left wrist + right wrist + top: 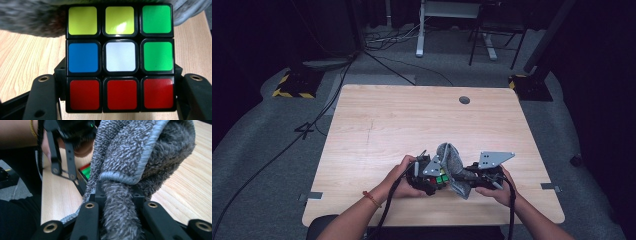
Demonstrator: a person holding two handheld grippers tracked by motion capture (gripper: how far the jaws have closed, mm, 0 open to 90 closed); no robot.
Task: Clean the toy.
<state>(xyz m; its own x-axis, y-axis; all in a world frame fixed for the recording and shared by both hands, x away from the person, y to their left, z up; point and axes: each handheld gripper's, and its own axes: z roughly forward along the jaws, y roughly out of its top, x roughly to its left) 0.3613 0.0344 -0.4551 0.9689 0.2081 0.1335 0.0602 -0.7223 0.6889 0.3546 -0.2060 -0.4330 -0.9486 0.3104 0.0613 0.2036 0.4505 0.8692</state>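
Your wooden table (402, 130) takes up most of the high view, and both your hands work near its front edge, close to you. The grey towel (453, 167) is the biggest thing on it: it bunches up between the two grippers, one fold rising and the rest hanging toward the table edge. In the right gripper view the towel's pile and its stitched hem (147, 157) loom right over the jaws.

Your right gripper (472, 175) has its jaws clamped on a twisted roll of that towel, which runs down between the two black arms. Your left gripper (432, 177) pinches the puzzle cube (120, 57) from both sides, the jaws pressing on its lowest row. The cube sits just beside the towel, and the grey cloth seems to brush its top row, though the blur there makes contact hard to judge.

The face toward you reads yellow, yellow, green on top, blue, white, green in the middle, and three red squares below.
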